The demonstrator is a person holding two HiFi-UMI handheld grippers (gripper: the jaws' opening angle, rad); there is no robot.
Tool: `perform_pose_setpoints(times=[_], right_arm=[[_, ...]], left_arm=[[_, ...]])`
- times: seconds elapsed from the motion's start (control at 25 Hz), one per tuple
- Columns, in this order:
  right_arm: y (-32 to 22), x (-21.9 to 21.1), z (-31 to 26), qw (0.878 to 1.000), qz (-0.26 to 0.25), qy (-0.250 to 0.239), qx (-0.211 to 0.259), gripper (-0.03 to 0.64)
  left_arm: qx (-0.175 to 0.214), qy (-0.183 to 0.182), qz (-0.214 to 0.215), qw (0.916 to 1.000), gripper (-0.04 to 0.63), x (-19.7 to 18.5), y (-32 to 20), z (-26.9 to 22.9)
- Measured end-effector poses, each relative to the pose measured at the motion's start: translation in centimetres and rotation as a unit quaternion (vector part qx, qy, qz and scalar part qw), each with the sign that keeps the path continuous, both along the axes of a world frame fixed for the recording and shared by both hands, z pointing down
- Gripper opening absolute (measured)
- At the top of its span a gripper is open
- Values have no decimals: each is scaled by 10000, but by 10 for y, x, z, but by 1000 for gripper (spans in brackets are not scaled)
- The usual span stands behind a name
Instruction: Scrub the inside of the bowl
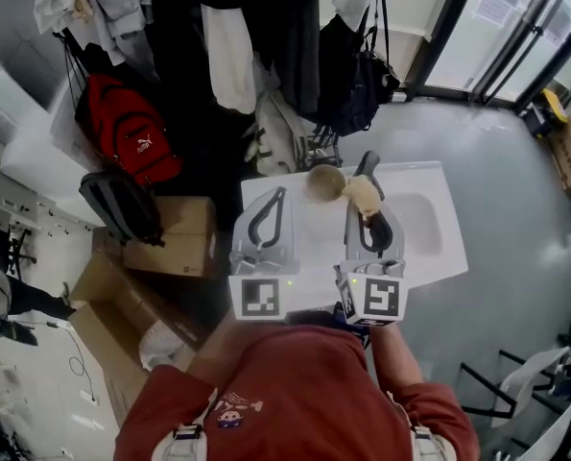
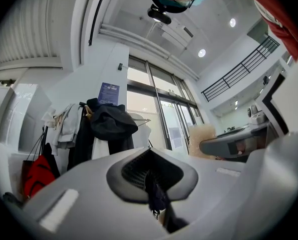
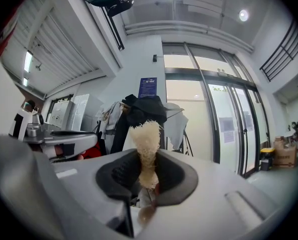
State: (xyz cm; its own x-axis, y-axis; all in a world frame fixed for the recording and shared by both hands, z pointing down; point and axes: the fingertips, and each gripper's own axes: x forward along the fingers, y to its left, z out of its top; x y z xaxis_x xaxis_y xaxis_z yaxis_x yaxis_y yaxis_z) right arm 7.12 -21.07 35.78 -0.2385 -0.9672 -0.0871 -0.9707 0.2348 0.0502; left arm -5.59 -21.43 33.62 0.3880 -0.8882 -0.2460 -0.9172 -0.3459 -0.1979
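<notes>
A tan bowl stands at the far edge of the white table. My right gripper is shut on a pale fibrous scrubber, just right of the bowl. In the right gripper view the scrubber sticks up from between the shut jaws. My left gripper hovers over the table left of the bowl, apart from it. In the left gripper view its jaws are shut, with only a small dark shred at the seam. The scrubber shows there too, at the right.
A shallow basin is sunk into the table's right half. Cardboard boxes and a red backpack sit on the floor to the left. Hanging clothes and a black bag stand just behind the table.
</notes>
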Motion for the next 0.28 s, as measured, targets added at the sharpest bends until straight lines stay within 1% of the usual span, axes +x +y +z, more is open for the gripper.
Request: perform_pose_setpoints(times=[0.04,0.08,0.12,0.16,0.28], right_arm=[[1,1,0,10000,8,-7,-4,77],[1,1,-1,10000,19,-49,-2,77],[1,1,-2,10000,29,-93,-2,77],[1,1,-3,9999,39,-127,-6,77],[0,2,-5,9997,66,-215,-20,77]], left_arm=[[-78,215,-11,9997,6,0,0,1],[-127,329,-18,9994,6,-1,0,2],[-148,328,-19,9994,6,0,-1,2],[-119,192,-7,9997,6,0,-1,1],[154,-498,53,9986,6,4,-2,-4]])
